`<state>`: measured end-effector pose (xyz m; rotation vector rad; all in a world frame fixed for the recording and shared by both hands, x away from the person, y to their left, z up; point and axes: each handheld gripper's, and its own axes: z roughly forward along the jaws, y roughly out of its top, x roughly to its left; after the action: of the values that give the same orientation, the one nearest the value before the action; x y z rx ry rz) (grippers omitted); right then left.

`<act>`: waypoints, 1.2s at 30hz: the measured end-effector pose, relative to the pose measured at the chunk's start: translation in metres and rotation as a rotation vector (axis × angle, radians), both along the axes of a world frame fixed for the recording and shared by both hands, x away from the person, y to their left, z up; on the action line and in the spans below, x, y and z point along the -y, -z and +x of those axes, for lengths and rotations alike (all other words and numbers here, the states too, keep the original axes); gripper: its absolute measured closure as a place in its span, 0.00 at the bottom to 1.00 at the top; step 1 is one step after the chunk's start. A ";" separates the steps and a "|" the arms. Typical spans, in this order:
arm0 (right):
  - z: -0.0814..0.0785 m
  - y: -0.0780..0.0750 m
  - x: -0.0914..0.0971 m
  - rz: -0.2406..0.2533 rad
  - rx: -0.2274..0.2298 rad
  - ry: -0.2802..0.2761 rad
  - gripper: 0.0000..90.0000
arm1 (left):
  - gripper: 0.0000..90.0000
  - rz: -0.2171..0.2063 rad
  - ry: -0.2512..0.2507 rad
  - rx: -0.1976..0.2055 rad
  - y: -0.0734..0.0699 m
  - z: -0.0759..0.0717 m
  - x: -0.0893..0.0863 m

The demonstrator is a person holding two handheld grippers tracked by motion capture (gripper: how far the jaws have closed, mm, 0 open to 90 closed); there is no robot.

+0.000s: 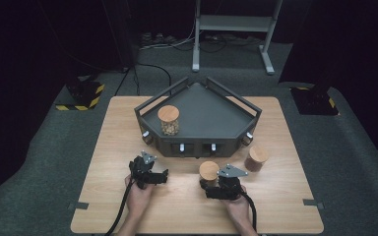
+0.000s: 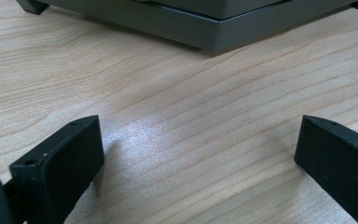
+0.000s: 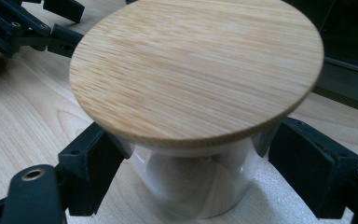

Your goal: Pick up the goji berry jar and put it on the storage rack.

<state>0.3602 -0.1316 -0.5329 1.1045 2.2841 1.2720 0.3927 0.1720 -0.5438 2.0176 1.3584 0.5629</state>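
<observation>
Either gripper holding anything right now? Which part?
The right gripper has its jaws on the glass body of the jar, just under its wooden lid. The left gripper is open over bare table.

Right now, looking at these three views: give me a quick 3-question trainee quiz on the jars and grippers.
1. True or false: the left gripper has a jar between its jaws.
2. How many wooden-lidded jars are in the high view?
3. Which jar stands on the dark tray? A) the jar at the right gripper B) the jar with filling C) the brown jar

Key:
1. False; they are open over bare table.
2. Three.
3. B; the clear jar sits on the table between the right gripper's jaws.
</observation>
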 end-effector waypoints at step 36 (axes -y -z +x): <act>-0.001 -0.005 -0.005 -0.005 0.043 0.034 0.29 | 0.02 0.000 0.000 0.000 0.000 0.000 0.000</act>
<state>0.3591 -0.1267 -0.5284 1.0980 2.2268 1.2640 0.3927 0.1720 -0.5437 2.0175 1.3584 0.5628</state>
